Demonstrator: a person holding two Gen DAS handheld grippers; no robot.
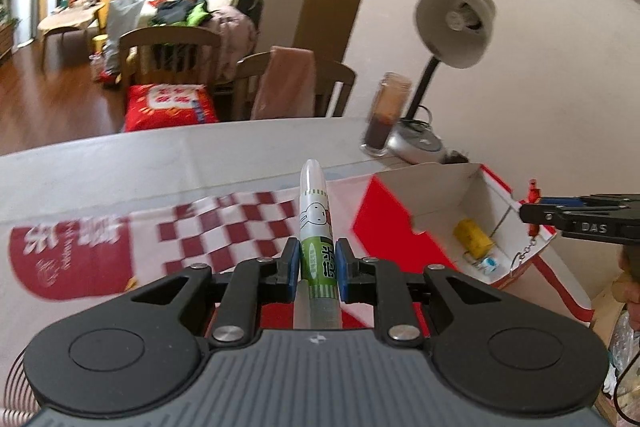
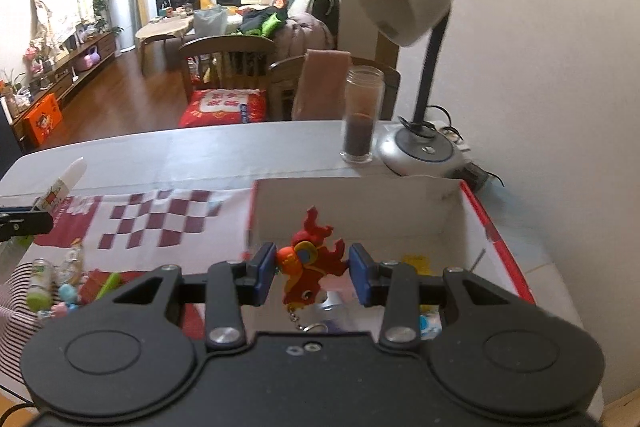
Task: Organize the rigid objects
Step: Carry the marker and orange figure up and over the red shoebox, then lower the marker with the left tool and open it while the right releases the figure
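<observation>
The left gripper (image 1: 316, 259) is clamped on a green-and-white pen (image 1: 316, 223) with a cartoon rabbit on its barrel. The blue pads (image 1: 293, 259) press the green label from both sides, and the white capped end sticks out past the fingertips, up and away from the camera. Pen and gripper hang over the red-and-white checked cloth (image 1: 224, 223), to the left of the open red-and-white box (image 1: 400, 219).

The right gripper (image 2: 313, 273) grips a red and orange rubber keychain figure (image 2: 310, 259) between its blue pads (image 2: 360, 279); the figure's chain and ring dangle below the jaws. This gripper sits directly over the box (image 2: 352, 203), whose white inside holds a yellow piece (image 1: 472, 237) and a small blue-and-white item (image 1: 489, 263).

Left of the box, on the cloth's near edge, lies a cluster of small objects (image 2: 60, 287), among them a second green-capped tube (image 2: 40, 283). Behind the box stand a dark-filled glass jar (image 2: 362, 115) and a desk lamp (image 2: 416, 143).
</observation>
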